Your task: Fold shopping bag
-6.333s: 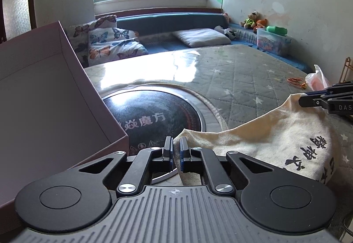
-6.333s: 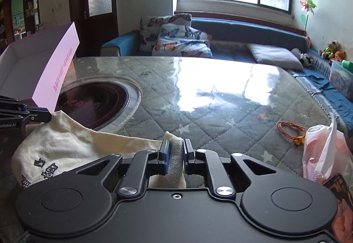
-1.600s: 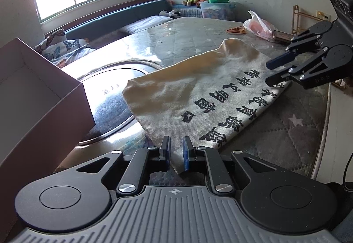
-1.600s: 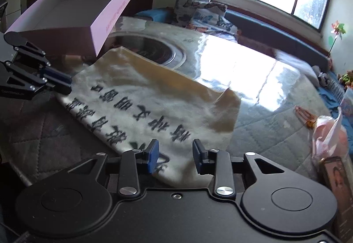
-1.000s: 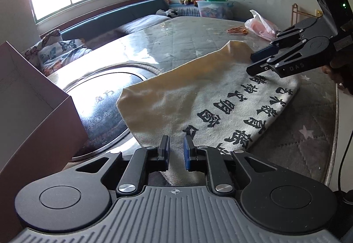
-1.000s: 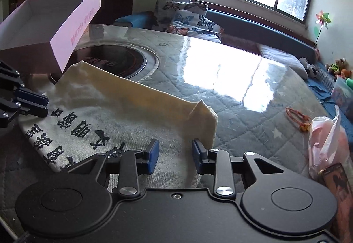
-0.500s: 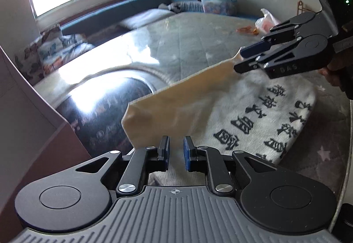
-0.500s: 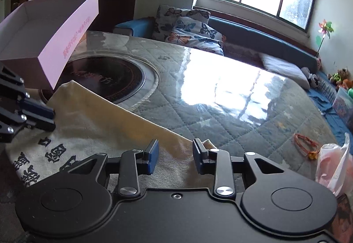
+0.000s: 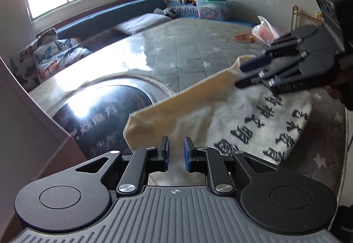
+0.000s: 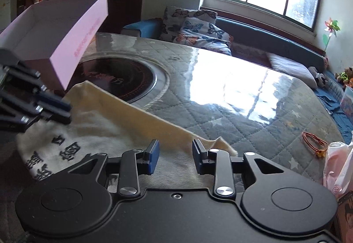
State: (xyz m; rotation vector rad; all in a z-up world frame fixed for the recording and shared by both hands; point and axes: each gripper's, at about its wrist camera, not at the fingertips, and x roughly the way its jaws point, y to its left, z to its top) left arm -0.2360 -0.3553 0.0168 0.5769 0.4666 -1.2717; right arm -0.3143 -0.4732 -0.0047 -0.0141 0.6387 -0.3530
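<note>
Left gripper (image 9: pixel 176 150) narrowly parted over cream shopping bag (image 9: pixel 242 124) edge, grip uncertain, right gripper (image 10: pixel 175 156) wide apart above bag's corner, bag spread flat on quilted table (image 10: pixel 242 106), pink box (image 10: pixel 72 44) at ten o'clock.

The left claw (image 9: pixel 176 152) is hovering with a narrow gap between its jaws over the near edge of the cream shopping bag (image 9: pixel 253 124), which is lying on the quilted surface (image 9: pixel 187 55). The right claw (image 9: pixel 239 76) is reaching toward the bag's far corner.
</note>
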